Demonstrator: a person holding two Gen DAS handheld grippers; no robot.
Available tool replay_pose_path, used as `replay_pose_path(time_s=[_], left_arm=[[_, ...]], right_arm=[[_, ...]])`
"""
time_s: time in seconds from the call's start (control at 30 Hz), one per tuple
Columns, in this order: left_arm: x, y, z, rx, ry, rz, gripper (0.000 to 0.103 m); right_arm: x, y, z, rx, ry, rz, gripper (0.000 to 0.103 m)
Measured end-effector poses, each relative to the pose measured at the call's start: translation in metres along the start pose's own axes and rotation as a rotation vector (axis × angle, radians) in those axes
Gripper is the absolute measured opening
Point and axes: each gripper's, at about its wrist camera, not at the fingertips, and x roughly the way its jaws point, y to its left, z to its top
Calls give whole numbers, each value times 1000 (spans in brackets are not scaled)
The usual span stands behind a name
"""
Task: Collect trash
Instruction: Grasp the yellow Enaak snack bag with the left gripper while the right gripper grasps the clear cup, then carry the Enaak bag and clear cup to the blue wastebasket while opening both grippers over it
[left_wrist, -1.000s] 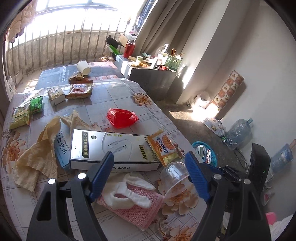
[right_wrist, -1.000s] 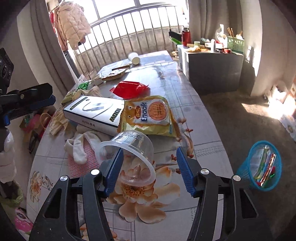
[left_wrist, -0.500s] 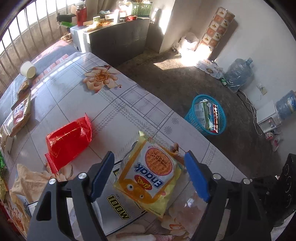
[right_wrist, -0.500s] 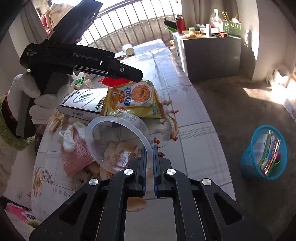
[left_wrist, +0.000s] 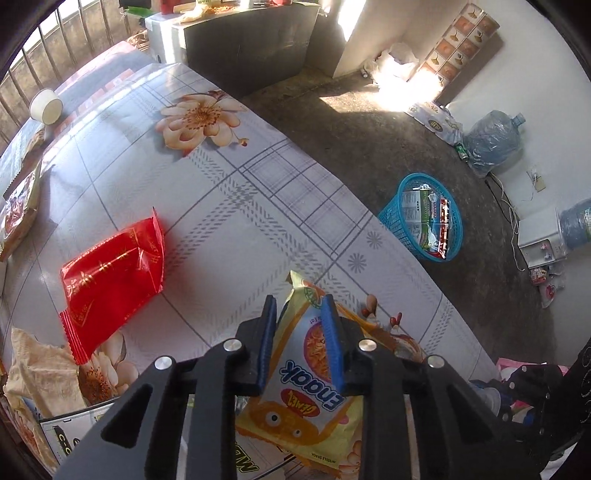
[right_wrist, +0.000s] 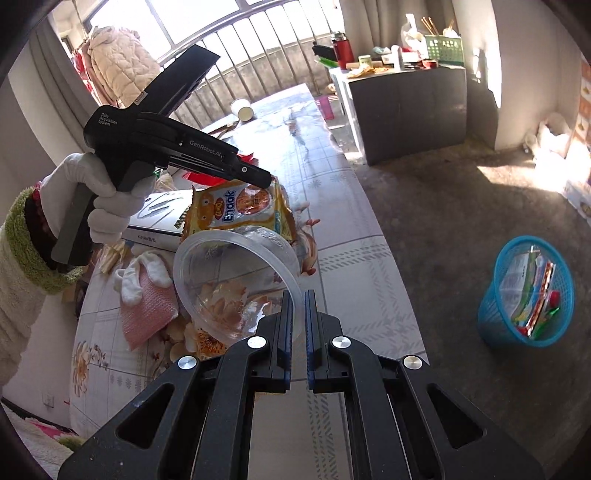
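My left gripper (left_wrist: 300, 308) is shut on a yellow Enaak snack packet (left_wrist: 301, 398), pinching its upper part; the packet (right_wrist: 240, 212) also shows under the left gripper (right_wrist: 264, 181) in the right wrist view. My right gripper (right_wrist: 298, 295) is shut on the rim of a clear plastic cup (right_wrist: 229, 280), held tilted above the table. A red wrapper (left_wrist: 110, 273) lies on the flowered tablecloth (left_wrist: 229, 192). A blue trash basket (left_wrist: 424, 218) with wrappers in it stands on the floor right of the table; it also shows in the right wrist view (right_wrist: 528, 295).
A white box (right_wrist: 162, 221), a pink cloth with a white glove (right_wrist: 144, 295) and crumpled paper (left_wrist: 40, 373) lie on the table. A paper cup (left_wrist: 46, 107) lies at the far end. A grey cabinet (right_wrist: 406, 107) and water bottles (left_wrist: 491, 140) stand around the floor.
My left gripper moved over the Enaak packet and closed on it. My right gripper closed on the cup rim and has lifted the cup a little.
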Motion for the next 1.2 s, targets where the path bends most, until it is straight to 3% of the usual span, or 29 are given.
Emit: replay_pose_path(time_s=[0.07,0.27,0.67,0.97,1.2], left_arm=[[-2,0,0,-4,-1,-6,9],[-13,-6,-4,3,-39,-5,0],[-74,-20,-16,-15,-189,-25,0],[-100,-69,-10,60,-271,-64,0],[-108,-124,8,133,-306,-129,0]], right_arm=[[0,0,-1,0,-3,3,5],[-5,-5,-4,15,-11,-1,4],[-24,-15,-12,61,-41,7,3],[-50,-46,-22,167,-85,5,3],[-84,-84,-30,248,-159,-64,3]])
